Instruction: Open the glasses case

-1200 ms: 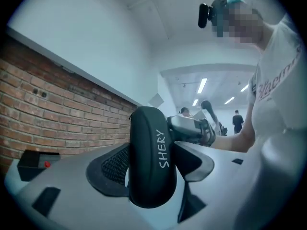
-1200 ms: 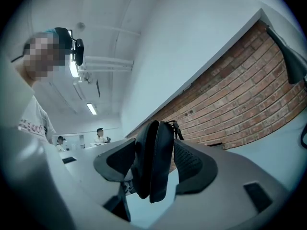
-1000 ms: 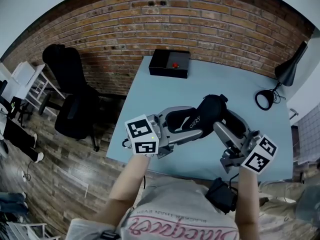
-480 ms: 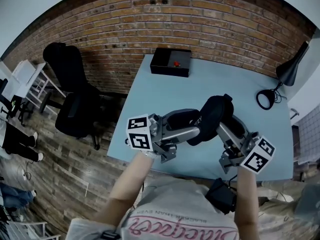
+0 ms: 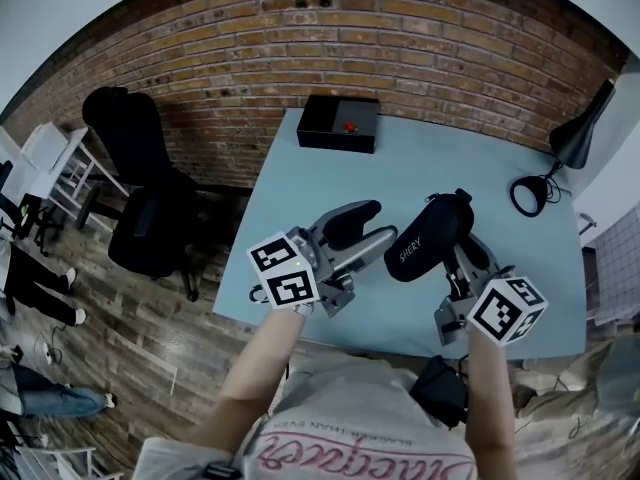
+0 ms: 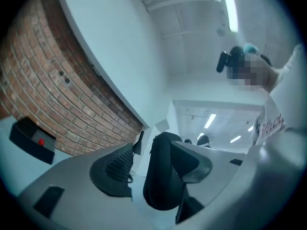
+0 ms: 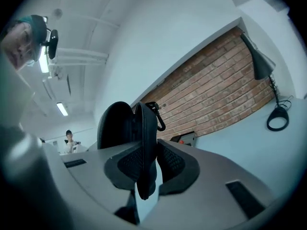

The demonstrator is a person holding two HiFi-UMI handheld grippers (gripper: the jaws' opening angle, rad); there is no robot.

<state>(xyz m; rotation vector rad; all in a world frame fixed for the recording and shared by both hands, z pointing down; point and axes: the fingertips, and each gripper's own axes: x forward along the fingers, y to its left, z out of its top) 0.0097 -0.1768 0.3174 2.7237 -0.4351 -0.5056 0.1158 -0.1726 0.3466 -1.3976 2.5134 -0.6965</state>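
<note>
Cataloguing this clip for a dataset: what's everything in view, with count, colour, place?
glasses case: one, black, above table's near side
table: one, light blue, centre
box: one, black with red button, table's far left corner
lamp: one, black, table's far right
office chair: one, black, left of table
brick wall: one, red, behind
left hand-held gripper: one, grey, left of case; jaws just been closing, apart, black case part between
right hand-held gripper: one, grey, on case's edge; jaws just closed onto it

- Glasses case (image 5: 425, 240): black, with white lettering.
- Desk (image 5: 430, 163): pale blue.
- Wall (image 5: 400, 28): red-brown brick, pale mortar lines.
- Box (image 5: 340, 125), upper centre: black, with a red spot.
- Floor (image 5: 130, 318): brown wood planks.
</note>
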